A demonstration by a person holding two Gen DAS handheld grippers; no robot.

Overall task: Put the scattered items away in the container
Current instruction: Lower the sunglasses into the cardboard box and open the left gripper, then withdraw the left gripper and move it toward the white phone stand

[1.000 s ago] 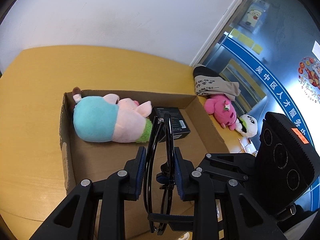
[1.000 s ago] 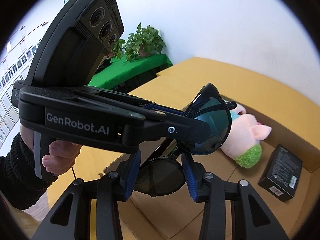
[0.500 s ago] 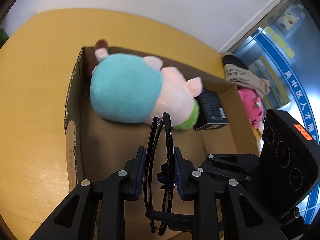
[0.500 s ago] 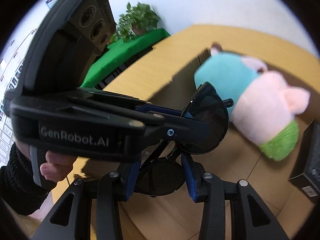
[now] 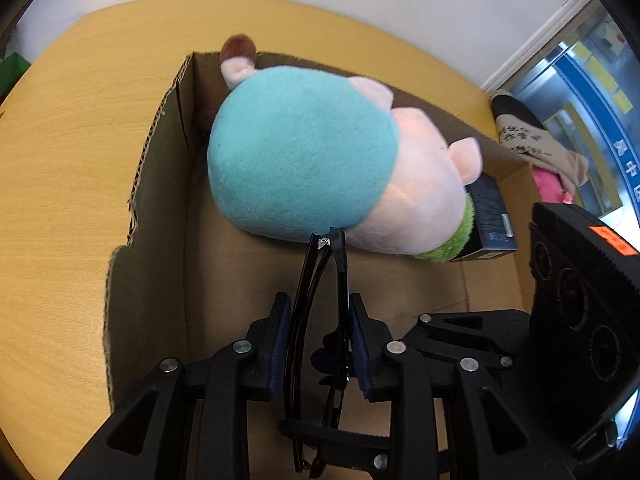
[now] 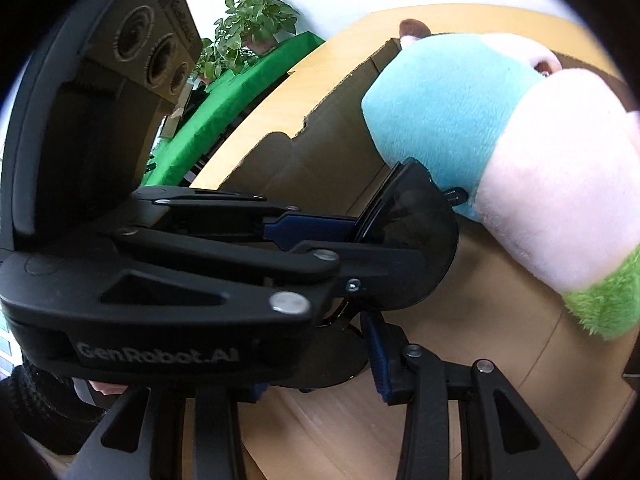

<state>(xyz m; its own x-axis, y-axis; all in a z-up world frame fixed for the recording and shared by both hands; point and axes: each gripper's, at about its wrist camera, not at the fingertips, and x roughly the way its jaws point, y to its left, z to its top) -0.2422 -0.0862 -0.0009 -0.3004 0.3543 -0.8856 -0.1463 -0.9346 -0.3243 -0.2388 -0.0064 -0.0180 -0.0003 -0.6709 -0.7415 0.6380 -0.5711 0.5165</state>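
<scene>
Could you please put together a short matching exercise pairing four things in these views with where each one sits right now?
Things:
1. sunglasses
2. plush pig
3. black box
4. pink toy

Places:
A. lying inside the cardboard box, filling its far end
B. on the table outside the cardboard box, past its right wall
C. between the left gripper fingers, above the cardboard box floor
D. inside the cardboard box, against the plush pig's green end

Pairs: 1-C, 2-A, 3-D, 4-B

Potted plant [image 6: 256, 20] above green cloth [image 6: 224, 108]
</scene>
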